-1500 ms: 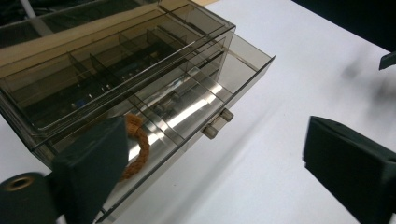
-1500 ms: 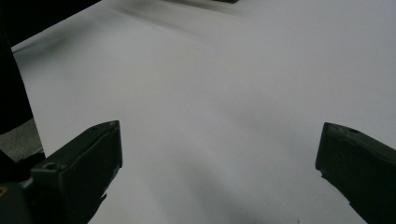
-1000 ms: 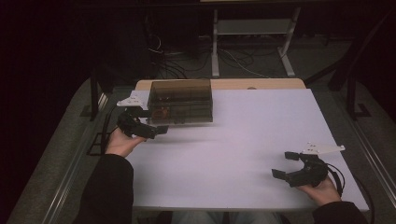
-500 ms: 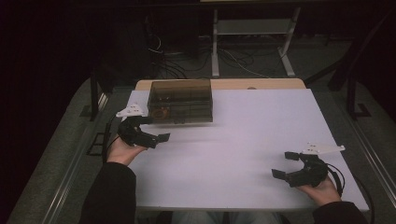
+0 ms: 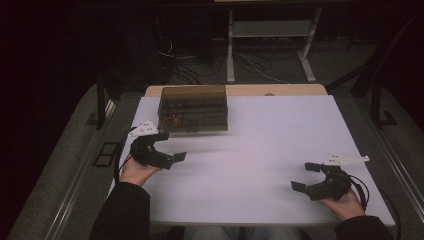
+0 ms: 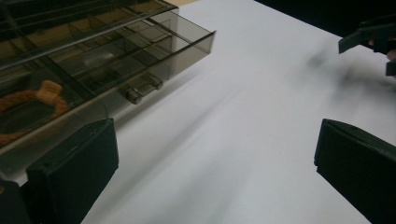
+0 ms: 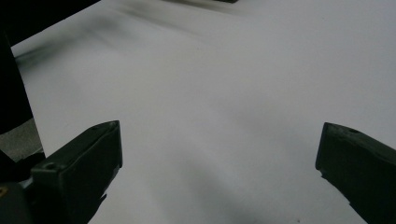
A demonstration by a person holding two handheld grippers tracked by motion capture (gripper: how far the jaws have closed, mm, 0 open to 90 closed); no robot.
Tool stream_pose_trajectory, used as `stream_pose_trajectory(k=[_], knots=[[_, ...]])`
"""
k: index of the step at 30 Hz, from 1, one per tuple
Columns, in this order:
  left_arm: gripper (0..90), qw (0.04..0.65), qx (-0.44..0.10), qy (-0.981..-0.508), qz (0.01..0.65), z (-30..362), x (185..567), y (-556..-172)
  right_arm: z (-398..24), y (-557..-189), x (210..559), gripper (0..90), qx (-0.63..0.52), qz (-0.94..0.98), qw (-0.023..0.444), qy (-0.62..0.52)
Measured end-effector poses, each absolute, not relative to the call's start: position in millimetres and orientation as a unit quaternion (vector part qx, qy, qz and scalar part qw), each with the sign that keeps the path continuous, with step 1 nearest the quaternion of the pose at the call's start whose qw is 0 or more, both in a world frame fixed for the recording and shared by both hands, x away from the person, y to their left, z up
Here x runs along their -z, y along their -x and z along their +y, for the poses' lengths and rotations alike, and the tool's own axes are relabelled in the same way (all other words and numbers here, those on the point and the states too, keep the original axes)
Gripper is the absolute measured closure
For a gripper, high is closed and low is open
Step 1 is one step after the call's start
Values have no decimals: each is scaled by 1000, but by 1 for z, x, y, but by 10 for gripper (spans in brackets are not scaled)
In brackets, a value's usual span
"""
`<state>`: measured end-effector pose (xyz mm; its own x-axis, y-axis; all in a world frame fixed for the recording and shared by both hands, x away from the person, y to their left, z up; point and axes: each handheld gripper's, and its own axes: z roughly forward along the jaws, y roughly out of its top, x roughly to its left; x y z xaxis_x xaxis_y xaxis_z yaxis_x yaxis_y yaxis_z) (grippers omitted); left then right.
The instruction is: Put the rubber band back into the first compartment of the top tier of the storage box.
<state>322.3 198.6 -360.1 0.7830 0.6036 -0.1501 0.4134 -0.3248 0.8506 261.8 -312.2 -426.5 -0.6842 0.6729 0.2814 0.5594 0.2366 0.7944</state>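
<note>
A smoky see-through drawer box (image 5: 192, 107) stands at the back left of the white table top (image 5: 270, 135). My left gripper (image 5: 171, 146) is open and holds nothing, just in front of the box's left end and apart from it. In the left gripper view the box (image 6: 93, 56) sits up left past my wide-apart jaws. It shows a small drawer handle (image 6: 140, 88) and an orange-brown ring-shaped thing (image 6: 32, 100) inside. My right gripper (image 5: 305, 176) rests open and empty near the front right corner, over bare table (image 7: 224, 102).
Behind the table are a strip of wooden edge (image 5: 280, 90), cables on the floor (image 5: 190, 70) and a white metal stand (image 5: 270, 30). Grey floor and dark frame rails run along both sides. The right gripper (image 6: 371, 39) shows far off in the left gripper view.
My left gripper has drawn back from the box toward the person, staying open. The right gripper has not moved.
</note>
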Motion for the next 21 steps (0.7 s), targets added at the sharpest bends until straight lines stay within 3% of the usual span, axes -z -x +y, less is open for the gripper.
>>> stream_pose_trajectory(k=[21], knots=[[0,480,-68,-823,294,180,389,-299,-312,-261,426,3,-476,785,57,-393]])
